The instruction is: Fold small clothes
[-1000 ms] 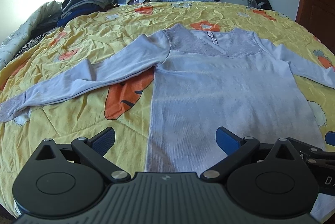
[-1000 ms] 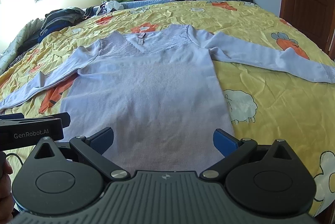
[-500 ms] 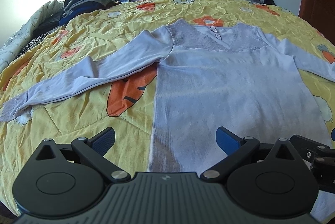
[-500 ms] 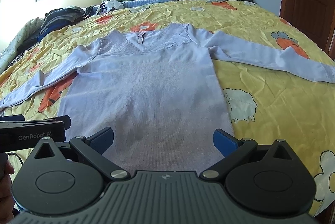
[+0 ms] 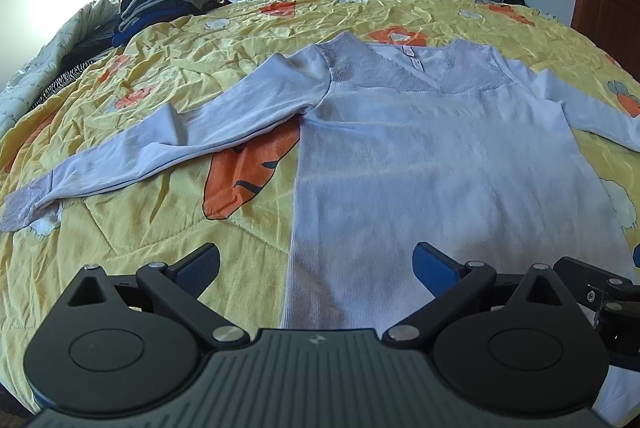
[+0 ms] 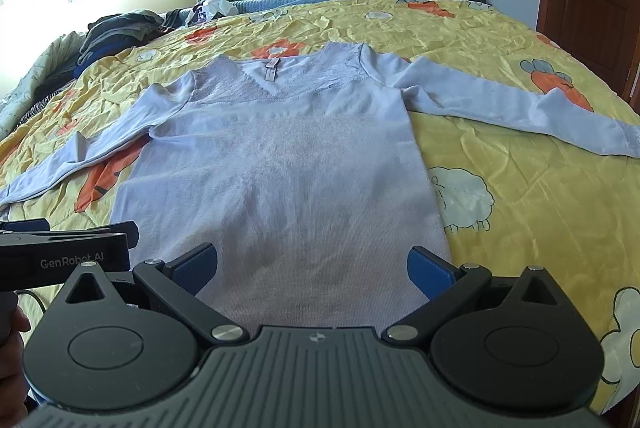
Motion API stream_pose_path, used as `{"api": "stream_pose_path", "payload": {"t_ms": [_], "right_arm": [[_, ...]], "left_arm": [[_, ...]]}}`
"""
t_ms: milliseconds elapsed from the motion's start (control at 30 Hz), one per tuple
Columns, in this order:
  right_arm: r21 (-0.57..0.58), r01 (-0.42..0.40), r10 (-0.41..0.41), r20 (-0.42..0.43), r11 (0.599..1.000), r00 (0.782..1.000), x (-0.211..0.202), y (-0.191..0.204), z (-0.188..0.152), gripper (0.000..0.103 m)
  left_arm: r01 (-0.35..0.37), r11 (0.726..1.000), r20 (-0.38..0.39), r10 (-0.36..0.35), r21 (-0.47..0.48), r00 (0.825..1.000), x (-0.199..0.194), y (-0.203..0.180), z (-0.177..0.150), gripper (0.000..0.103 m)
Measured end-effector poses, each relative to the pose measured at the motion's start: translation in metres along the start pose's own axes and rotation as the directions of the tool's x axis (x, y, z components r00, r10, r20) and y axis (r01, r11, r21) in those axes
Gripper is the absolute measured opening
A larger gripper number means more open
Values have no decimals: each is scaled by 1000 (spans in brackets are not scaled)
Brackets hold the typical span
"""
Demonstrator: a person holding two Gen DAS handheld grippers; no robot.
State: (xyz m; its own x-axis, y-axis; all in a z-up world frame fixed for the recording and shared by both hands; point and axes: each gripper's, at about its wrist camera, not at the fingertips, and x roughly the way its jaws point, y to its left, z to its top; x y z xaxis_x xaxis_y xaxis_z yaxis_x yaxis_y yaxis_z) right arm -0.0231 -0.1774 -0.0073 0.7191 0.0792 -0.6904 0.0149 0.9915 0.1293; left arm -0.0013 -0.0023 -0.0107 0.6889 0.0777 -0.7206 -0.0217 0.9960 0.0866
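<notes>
Here the pale top (image 6: 280, 164) lies flat on the bed (image 6: 520, 188), sleeves spread (neckline far). Left tool (image 5: 316, 264) and right tool (image 6: 312, 264) both gape wide above its hem, holding nothing.

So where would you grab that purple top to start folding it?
Probably by a cuff. The top lies flat, front up, sleeves spread wide. The right sleeve's cuff is a free end on the quilt, so the open right tool could come in from the right side, pinch it and carry it across the body. The open left tool could mirror that.
</notes>
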Motion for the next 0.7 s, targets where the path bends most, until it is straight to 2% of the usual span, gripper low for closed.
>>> {"api": "stream_pose_path", "payload": {"t_ms": [700], "right_arm": [[-7, -21, 21, 18, 1000, 1000, 0, 2, -1, 102]], "left_arm": [[3, 1000, -15, -3, 21, 1000, 3, -5, -1, 103]]}}
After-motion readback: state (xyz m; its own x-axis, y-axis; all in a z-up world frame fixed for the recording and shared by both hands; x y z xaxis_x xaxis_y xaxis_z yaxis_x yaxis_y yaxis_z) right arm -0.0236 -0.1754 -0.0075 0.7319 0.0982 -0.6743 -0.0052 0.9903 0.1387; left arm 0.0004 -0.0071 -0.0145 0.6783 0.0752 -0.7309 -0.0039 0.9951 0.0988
